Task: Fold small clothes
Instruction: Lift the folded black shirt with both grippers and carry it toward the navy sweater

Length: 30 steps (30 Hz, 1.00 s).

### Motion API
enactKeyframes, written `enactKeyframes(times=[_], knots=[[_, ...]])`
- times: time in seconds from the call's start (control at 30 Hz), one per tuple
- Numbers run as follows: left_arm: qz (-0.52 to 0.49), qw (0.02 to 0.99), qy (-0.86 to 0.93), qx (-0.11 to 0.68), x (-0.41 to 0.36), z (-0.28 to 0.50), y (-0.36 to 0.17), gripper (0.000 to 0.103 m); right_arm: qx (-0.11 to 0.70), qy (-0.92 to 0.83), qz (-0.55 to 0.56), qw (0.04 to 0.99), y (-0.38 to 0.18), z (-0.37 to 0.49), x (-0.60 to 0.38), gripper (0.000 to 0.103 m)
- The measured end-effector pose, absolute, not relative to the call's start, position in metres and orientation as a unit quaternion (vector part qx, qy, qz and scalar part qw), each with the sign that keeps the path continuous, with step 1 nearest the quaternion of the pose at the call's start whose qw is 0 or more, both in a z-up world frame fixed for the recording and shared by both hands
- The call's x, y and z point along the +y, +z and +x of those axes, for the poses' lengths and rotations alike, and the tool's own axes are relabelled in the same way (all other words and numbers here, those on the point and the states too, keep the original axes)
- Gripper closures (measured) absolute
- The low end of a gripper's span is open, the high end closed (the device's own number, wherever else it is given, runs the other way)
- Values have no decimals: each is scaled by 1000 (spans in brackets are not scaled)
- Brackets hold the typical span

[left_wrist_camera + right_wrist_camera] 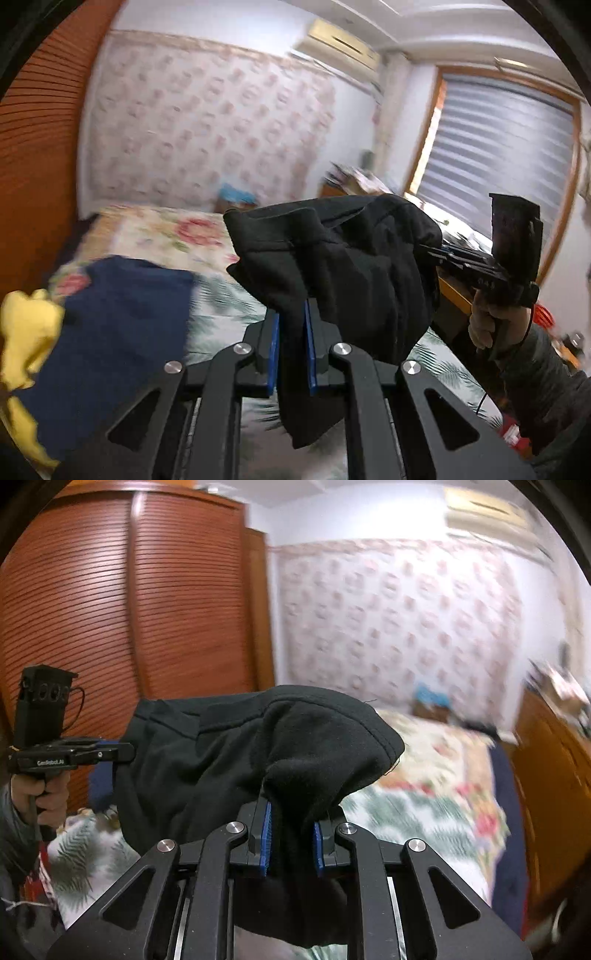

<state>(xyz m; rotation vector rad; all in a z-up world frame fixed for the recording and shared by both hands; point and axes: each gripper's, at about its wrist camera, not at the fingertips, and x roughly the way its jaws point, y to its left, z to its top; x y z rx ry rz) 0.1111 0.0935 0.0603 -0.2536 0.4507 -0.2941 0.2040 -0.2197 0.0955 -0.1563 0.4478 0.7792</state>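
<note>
A black garment [343, 266] hangs in the air above the bed, stretched between both grippers. My left gripper [292, 332] is shut on one edge of it, with the cloth pinched between the blue pads [274, 343]. In the right wrist view the same black garment [258, 746] bunches over my right gripper [291, 830], which is shut on another part of it. The right gripper [443, 254] shows at the right of the left wrist view, held by a hand [491, 321]. At the left of the right wrist view the left gripper [110, 751] bites the cloth's far edge.
A bed with a floral and leaf-print cover [159, 232] lies below. A dark blue garment [122, 332] and a yellow one [26, 332] rest on its left side. A wooden slatted wardrobe [129, 609] stands at the left; a wooden desk [554, 775] stands by the window.
</note>
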Motion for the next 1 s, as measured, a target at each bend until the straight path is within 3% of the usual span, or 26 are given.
enactKeyframes(times=[0.17,0.3,0.4,0.7,0.77,0.9,1.0], knots=[[-148,965,-63,209,150,81,49,94,205,434,-103,871,115,227,-126,88],[-156,961,21,225,192,74,9,94,208,479,-139,842,113,249,-36,88],[-186,953,39,235,207,76,-15,94,221,495,-168,823,98,261,36,95],[-194,942,62,268,211,71,-51,91,247,483,-223,810,42,286,145,96],[-181,945,63,265,203,65,-46,89,255,477,-223,811,39,286,141,86],[-149,951,77,258,194,56,-33,86,264,438,-219,831,44,289,126,48],[-126,955,90,254,192,50,-24,86,260,425,-191,846,56,285,100,45]])
